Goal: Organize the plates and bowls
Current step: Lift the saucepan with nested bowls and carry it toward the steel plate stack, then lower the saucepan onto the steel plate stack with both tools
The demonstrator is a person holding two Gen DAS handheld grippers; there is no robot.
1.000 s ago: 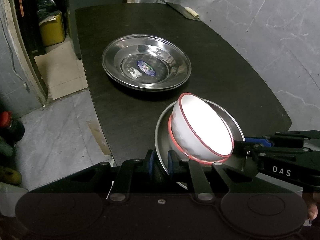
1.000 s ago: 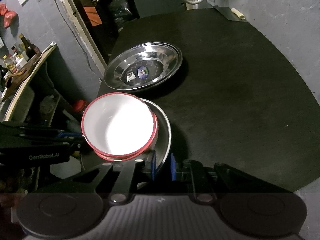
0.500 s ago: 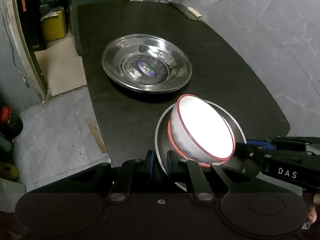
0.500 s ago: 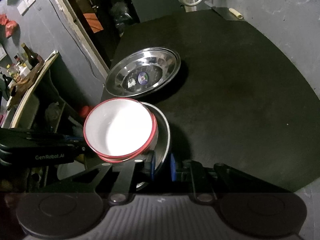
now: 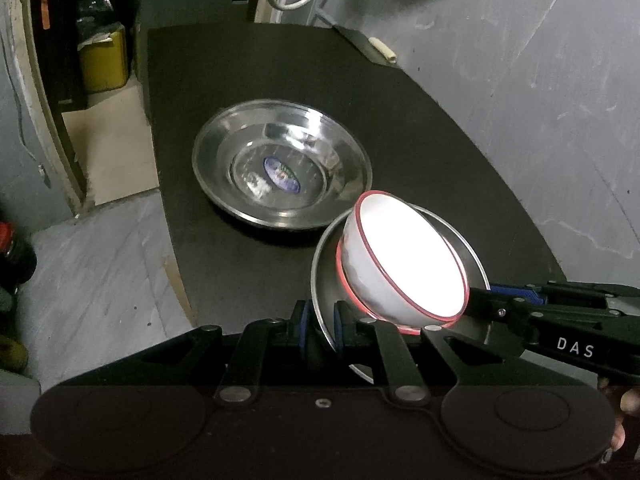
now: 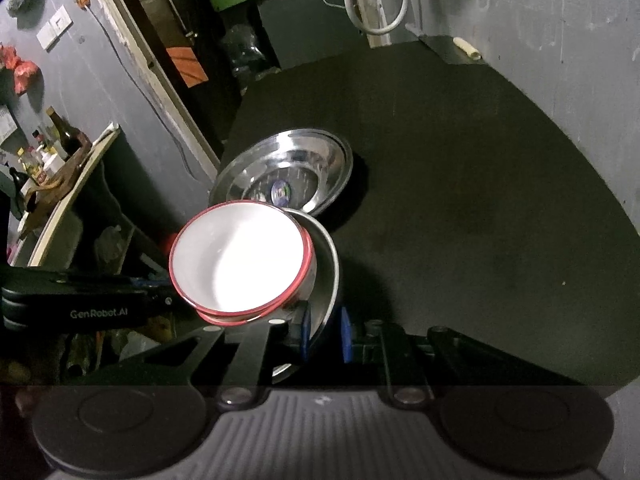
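A steel plate (image 5: 469,254) (image 6: 331,265) hangs tilted over the near edge of the black table (image 5: 440,140) (image 6: 480,200). Two nested white bowls with red rims (image 5: 408,256) (image 6: 240,256) sit in it. My left gripper (image 5: 320,326) is shut on the plate's near rim, which runs between its blue pads. My right gripper (image 6: 325,330) is shut on the opposite rim. Each gripper shows in the other's view: the right gripper (image 5: 478,302), the left gripper (image 6: 170,300). A second steel plate (image 5: 280,164) (image 6: 288,172) with a sticker in its middle lies flat on the table beyond.
A cleaver with a pale handle (image 5: 374,46) (image 6: 460,48) lies at the table's far end. A grey wall runs along the right. To the left are the floor, a yellow container (image 5: 104,60), and a shelf with bottles (image 6: 60,152).
The held plate with its bowls has risen slightly on the right gripper's side, and both views have tipped up, so the table plate sits lower in frame. Both grips hold as before.
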